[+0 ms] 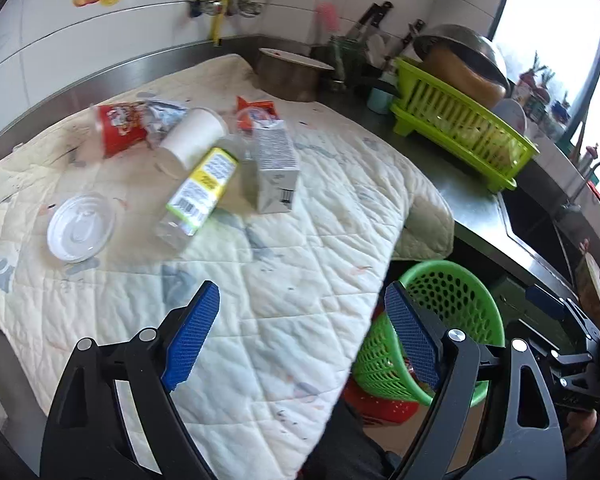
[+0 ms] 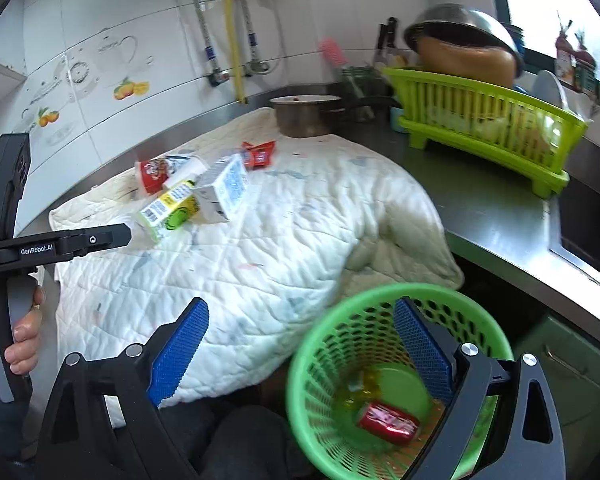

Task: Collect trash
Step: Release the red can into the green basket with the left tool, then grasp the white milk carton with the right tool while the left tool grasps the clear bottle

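Both grippers' jaws gaped wide, nothing held, left gripper [image 1: 302,334] over quilt [image 1: 284,280], right gripper [image 2: 300,344] above green basket [image 2: 300,360] w/ red can [image 2: 388,424], trash pile by surface's back edge.

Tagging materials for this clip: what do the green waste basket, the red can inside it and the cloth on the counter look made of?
Green waste basket: apparently molded plastic, uniform glossy color, perforated walls. Red can: probably thin metal with a printed, shiny skin; it is blurred. Cloth: quilted fabric, matte cream, stitched diamond lines, stained and wrinkled.

basket [image 2: 320,344]: green, perforated | can [image 2: 388,423]: red | quilt [image 1: 300,280]: cream, stitched diamonds
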Available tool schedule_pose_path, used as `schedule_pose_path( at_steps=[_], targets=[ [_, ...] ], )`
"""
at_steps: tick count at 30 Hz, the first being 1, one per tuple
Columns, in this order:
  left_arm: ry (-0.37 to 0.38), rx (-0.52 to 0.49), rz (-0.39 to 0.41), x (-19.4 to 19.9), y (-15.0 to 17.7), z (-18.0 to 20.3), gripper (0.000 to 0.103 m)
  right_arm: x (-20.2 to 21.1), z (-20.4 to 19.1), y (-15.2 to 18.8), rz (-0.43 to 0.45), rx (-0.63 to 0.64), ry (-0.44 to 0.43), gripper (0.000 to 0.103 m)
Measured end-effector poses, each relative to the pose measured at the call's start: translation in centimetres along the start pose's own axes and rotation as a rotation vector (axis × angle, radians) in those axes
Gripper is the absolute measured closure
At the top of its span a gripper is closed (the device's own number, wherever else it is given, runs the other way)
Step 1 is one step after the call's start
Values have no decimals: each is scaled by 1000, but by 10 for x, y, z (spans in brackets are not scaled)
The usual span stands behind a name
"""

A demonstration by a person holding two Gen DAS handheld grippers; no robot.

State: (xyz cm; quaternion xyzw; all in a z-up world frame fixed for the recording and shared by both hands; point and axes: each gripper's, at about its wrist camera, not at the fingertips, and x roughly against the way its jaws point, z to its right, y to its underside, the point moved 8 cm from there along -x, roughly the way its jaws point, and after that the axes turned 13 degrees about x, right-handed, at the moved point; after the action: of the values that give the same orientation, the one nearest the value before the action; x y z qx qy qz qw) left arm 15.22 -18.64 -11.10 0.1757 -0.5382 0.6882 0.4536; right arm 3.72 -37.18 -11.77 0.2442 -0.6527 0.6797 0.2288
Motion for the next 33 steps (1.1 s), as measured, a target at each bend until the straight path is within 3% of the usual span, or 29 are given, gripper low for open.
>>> schedule_pose_path(
  at_steps=[6,13,25,33],
  targets=[
    [-56,113,47,17,-13,-69,19,-36,-42,-43,-3,75,-56,13],
    [-82,208,63,26,-17,-120,19,-88,-73,-96,-23,99,-105,13],
    [-105,237,73,27,-20,-145,19,-192,-91,-161,-131,108,-101,17],
    [-119,228,72,25,-21,-147,19,-253,-88,-165,-254,83,-67,28]
  ],
)
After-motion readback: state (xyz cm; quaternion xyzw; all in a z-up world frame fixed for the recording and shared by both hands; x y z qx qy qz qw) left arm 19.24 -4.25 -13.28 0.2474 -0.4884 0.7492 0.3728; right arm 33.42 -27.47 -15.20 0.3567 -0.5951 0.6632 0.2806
